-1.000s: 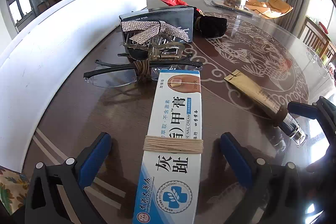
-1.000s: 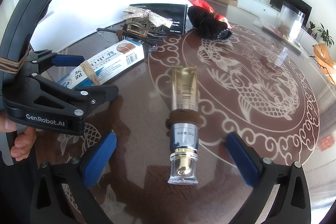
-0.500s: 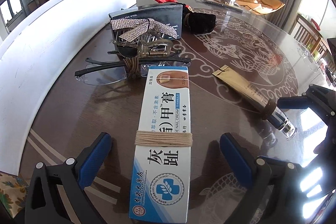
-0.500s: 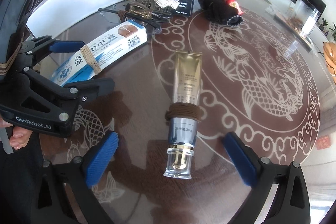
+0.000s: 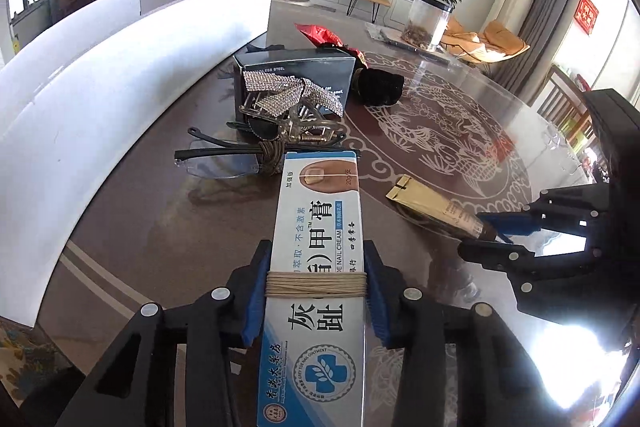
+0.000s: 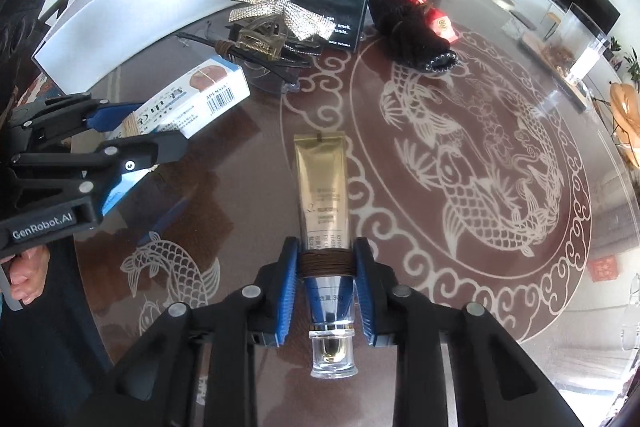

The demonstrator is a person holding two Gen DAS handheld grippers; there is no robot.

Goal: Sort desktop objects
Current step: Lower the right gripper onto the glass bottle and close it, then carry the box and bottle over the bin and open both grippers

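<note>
- Box (image 5: 320, 267) of nail cream sits lengthwise between the left tongs (image 5: 316, 291); in the left wrist view the jaws are closing, and the blue pads already press its two long sides at the twine band.
- Ahead of these tongs lie glasses (image 5: 224, 163), a clip (image 5: 292, 103) with a glittery bow, a black case (image 5: 296, 67) and a dark pouch (image 5: 380, 89), all unsorted on the table (image 5: 140, 227).
- To their right, the right tongs (image 5: 490, 241) pinch the gold tube (image 5: 432, 203).
- In the right wrist view, the tube (image 6: 324, 195) runs straight out from the right tongs (image 6: 326, 287), cap nearest the camera; these jaws too are closing, pads pressing the brown cord wrap.
- To their left, the left tongs (image 6: 132, 135) hold the box (image 6: 192, 99) clear of the table.
- Sorting looks barely begun: two items gripped, none placed, the far cluster untouched.
</note>
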